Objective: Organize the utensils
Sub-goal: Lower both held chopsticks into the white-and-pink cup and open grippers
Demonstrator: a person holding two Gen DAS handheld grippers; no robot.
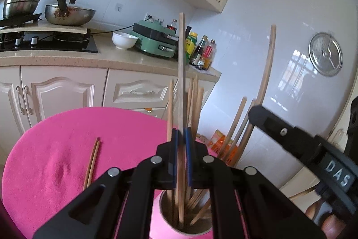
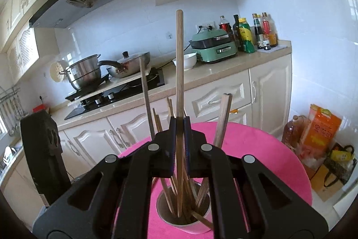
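Left wrist view alone shows loose chopsticks (image 1: pixel 91 162) on the pink cloth (image 1: pixel 56 149); my left gripper (image 1: pixel 181 138) and right gripper (image 2: pixel 179 127) each pinch a chopstick (image 1: pixel 181 82) upright over the cup (image 2: pixel 183 218).

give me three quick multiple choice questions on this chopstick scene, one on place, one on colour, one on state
1. Where do the loose chopsticks lie?
A. on the cloth, outside the cup
B. in the white bowl
C. on the stove

2. What colour is the table cloth?
A. green
B. pink
C. white

3. How are the left tongs?
A. wide open
B. shut on a spoon
C. shut on a chopstick

Answers:
1 A, the pair rests flat on the cloth, apart from the cup.
2 B, it is bright pink.
3 C, the pads pinch the upright held chopstick over the cup.
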